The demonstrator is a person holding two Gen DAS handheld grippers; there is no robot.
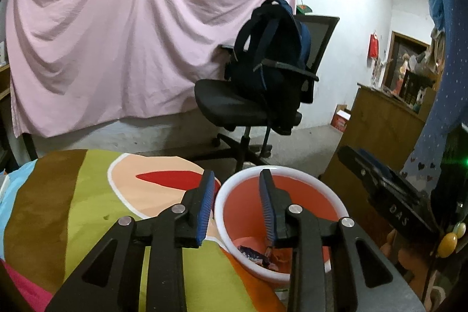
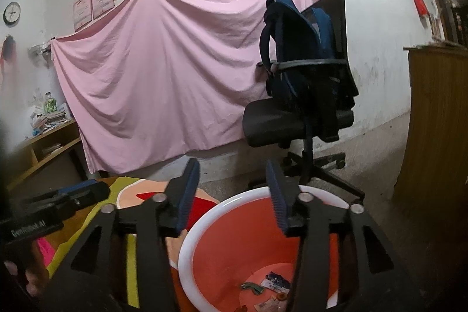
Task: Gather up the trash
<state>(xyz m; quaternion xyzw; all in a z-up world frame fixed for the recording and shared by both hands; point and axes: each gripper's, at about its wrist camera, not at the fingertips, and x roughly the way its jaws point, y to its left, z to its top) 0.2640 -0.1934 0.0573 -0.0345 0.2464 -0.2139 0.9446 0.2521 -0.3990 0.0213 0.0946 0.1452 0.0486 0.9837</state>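
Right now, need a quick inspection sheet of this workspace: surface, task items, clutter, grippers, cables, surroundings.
Surface: colourful patterned cloth covers the work surface; no loose trash seen on the visible part.
Job's things: orange bin with white rim stands at the cloth's edge; several wrappers lie at its bottom.
Clutter: papers and a jar on a wooden shelf.
Grippers: left gripper open and empty, above the bin's rim; right gripper open and empty, over the bin.
Cables: nothing seen.
Surroundings: pink sheet hung on the wall, office chair carrying a dark backpack, wooden cabinet, wall clock.
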